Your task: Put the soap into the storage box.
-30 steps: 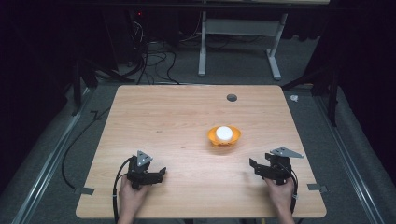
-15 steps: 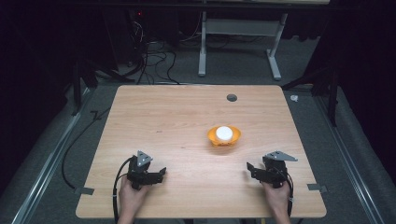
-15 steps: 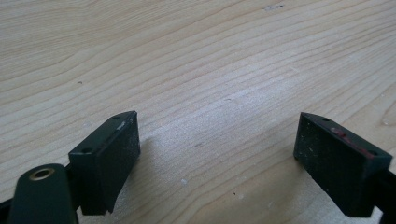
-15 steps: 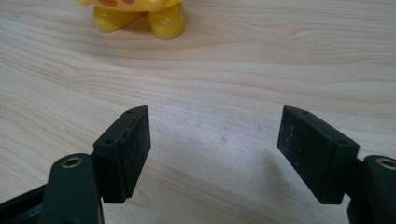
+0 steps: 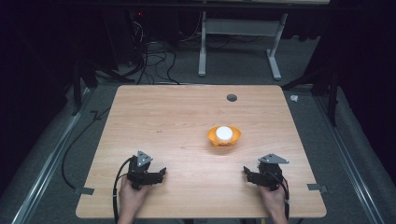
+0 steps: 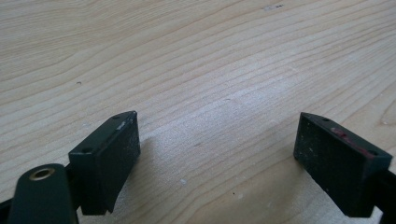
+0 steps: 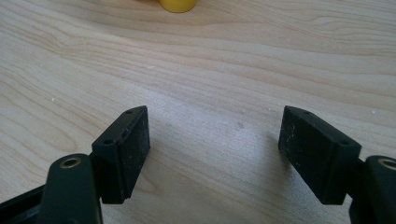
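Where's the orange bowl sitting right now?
In the high view the orange bowl sits right of the table's centre, holding a white ball, ahead and left of the right tool.

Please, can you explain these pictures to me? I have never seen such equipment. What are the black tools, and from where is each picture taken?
A person sits at a wooden table and holds a hand tool with two black jaws in each hand. The high view looks down from above: the left gripper and the right gripper rest near the front edge. The other two pictures come from cameras on the tools, looking along their jaws. Both stand open and hold nothing. Farther out on the table lies an orange bowl with a white ball in it.
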Available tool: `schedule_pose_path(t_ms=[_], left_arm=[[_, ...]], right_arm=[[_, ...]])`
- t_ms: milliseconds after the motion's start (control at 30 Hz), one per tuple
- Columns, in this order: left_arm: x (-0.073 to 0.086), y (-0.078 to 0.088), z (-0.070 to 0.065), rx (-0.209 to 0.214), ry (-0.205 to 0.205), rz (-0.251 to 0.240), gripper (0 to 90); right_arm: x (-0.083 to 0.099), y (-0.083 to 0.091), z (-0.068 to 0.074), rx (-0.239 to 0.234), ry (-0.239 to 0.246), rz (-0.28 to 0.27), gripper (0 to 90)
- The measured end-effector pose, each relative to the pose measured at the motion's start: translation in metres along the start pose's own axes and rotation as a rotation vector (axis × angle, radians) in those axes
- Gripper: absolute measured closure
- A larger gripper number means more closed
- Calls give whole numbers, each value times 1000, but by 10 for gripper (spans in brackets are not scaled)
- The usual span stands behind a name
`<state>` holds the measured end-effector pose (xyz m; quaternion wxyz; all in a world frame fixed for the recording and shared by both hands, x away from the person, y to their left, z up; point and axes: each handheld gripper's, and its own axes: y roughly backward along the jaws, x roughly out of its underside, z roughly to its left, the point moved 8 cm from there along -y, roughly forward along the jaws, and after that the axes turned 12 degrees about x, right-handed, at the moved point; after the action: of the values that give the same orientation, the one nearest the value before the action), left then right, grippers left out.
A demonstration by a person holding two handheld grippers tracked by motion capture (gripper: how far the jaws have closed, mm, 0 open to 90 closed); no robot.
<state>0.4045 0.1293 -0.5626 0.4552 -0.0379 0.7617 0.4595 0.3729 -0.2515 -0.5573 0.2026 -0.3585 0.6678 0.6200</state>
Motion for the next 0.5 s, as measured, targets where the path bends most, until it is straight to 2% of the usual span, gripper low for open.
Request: schedule_pose_path(t_ms=[500], left_arm=[[0, 0, 0, 2, -1, 1, 149]], right_arm=[[1, 0, 3, -3, 15, -3, 229]])
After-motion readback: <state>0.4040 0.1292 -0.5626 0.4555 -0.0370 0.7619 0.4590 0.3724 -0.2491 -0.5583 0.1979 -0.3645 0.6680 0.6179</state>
